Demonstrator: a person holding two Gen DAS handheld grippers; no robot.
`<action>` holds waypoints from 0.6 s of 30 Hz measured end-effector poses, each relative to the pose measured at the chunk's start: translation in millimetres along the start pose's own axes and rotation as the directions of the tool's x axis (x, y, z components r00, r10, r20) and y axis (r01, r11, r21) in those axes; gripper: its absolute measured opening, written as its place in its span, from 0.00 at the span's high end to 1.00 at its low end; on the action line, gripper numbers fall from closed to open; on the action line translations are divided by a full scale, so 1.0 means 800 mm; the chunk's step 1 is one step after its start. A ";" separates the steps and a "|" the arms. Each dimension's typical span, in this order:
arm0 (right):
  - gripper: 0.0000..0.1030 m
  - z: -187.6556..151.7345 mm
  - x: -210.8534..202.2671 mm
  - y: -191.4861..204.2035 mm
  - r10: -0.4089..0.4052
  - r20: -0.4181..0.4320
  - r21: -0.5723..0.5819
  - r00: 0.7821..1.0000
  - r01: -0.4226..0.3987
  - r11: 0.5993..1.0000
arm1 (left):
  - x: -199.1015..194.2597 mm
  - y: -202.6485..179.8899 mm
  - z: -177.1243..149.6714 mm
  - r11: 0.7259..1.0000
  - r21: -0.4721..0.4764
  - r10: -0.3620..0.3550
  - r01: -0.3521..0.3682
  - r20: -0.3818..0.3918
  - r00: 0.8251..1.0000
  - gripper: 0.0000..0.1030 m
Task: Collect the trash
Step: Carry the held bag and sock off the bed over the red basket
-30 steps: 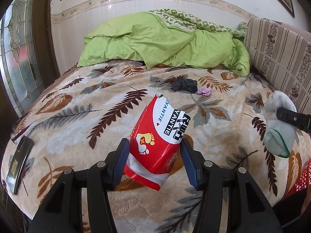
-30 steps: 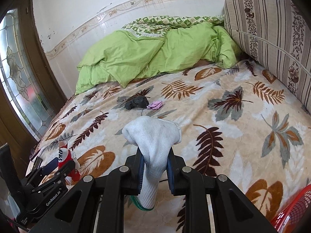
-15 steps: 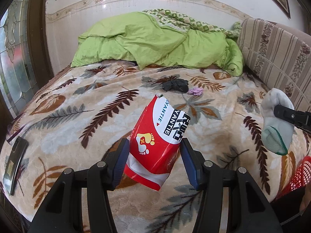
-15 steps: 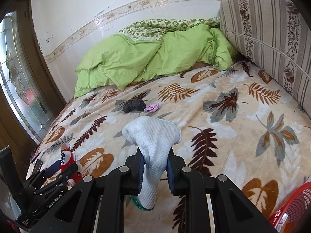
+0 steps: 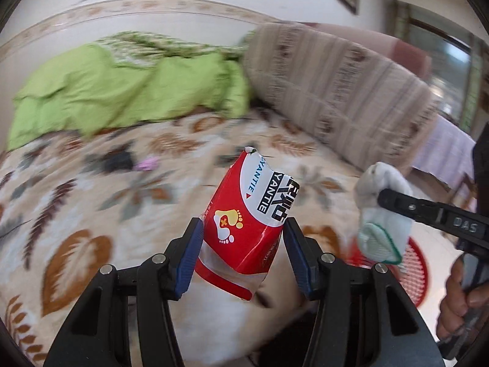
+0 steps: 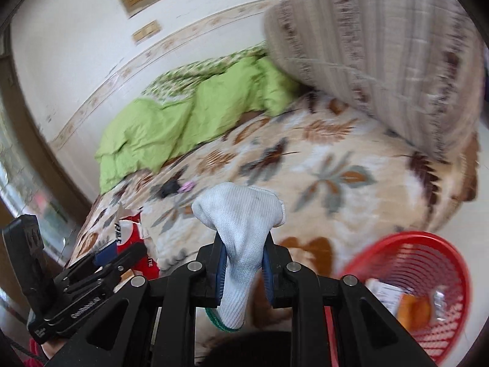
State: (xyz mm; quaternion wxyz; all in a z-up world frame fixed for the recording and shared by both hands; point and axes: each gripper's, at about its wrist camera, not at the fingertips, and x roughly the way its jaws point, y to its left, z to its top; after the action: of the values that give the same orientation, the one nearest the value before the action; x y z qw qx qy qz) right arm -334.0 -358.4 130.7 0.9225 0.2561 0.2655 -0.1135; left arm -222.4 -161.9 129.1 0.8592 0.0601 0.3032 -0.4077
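My left gripper (image 5: 243, 253) is shut on a red and white torn wrapper (image 5: 247, 223), held above the bed's front edge; the gripper and wrapper also show in the right wrist view (image 6: 128, 238). My right gripper (image 6: 243, 272) is shut on a white sock with a green cuff (image 6: 238, 229), held up in the air; the sock also shows in the left wrist view (image 5: 382, 211). A red mesh trash basket (image 6: 409, 263) with some wrappers inside stands on the floor beside the bed, below and right of the sock; it also shows in the left wrist view (image 5: 412, 272).
The bed has a leaf-patterned blanket (image 6: 336, 183) and a green duvet (image 5: 122, 91) at the far end. A striped headboard cushion (image 5: 336, 91) is at the right. A dark cloth (image 5: 119, 160) and a small pink scrap (image 5: 146, 163) lie mid-bed.
Both grippers have swung right, away from the bed's middle, with wrapper and sock still held. The red basket has come into fuller view. The view is motion-blurred.
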 end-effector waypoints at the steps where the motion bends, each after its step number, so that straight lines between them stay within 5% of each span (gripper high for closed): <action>1: 0.80 0.000 -0.013 -0.017 -0.022 0.010 0.020 1.000 0.022 1.000 | 0.002 -0.015 0.003 0.999 0.012 -0.032 0.032 -0.007 0.999 0.49; 3: 0.79 -0.002 -0.040 -0.057 -0.078 0.028 0.070 0.997 0.075 0.995 | 0.008 -0.057 0.011 0.991 0.044 -0.127 0.129 -0.035 0.991 0.48; 8: 0.79 -0.011 -0.095 -0.145 -0.190 0.041 0.198 0.981 0.179 0.964 | 0.031 -0.156 0.020 0.939 0.097 -0.317 0.330 -0.130 0.940 0.48; 18: 0.79 -0.027 -0.115 -0.222 -0.248 0.007 0.293 0.969 0.235 0.927 | 0.090 -0.232 0.008 0.911 0.158 -0.338 0.382 -0.247 0.908 0.48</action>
State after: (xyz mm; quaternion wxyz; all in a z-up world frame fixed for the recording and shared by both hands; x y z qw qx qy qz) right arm -481.0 -489.6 92.1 0.8596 0.3513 0.2550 -0.2694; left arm -321.6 -334.6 120.0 0.7204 0.1336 0.3568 -0.5795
